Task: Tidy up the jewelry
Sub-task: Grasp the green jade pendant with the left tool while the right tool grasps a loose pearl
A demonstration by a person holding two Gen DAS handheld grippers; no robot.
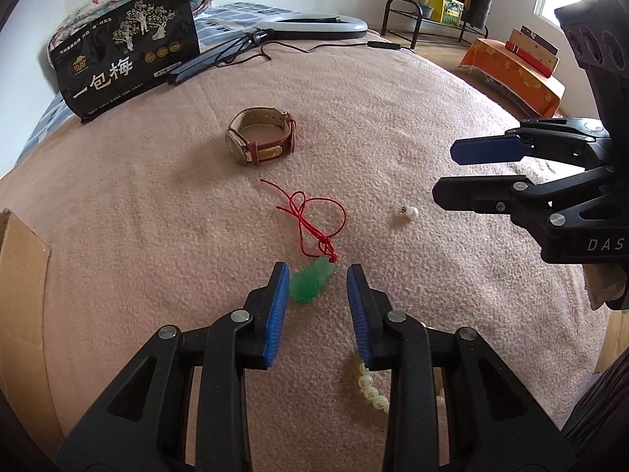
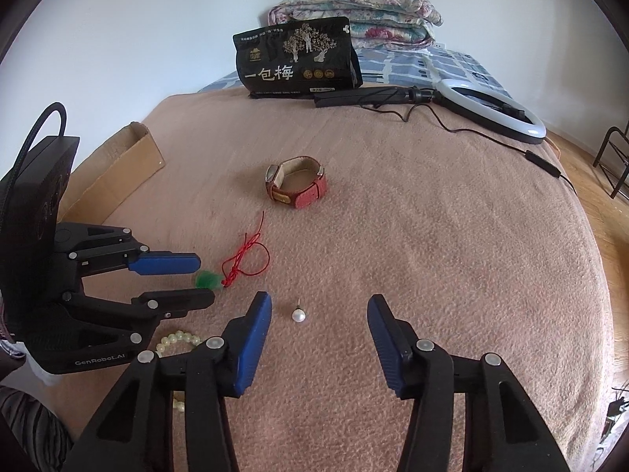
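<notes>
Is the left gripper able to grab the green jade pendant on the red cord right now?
Probably yes: the left gripper is open, the green jade pendant lies between its fingertips, nothing blocking.

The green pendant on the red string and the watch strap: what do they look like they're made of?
Green pendant: looks like jade or glass, since it is translucent with a soft gloss; plastic can't be ruled out. Its red string appears to be thin knotted cord. Watch: the strap looks like reddish-brown leather, matte with a pale lining, and the case looks like shiny metal.

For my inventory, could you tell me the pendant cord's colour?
The cord is red, clearest in the left wrist view.
</notes>
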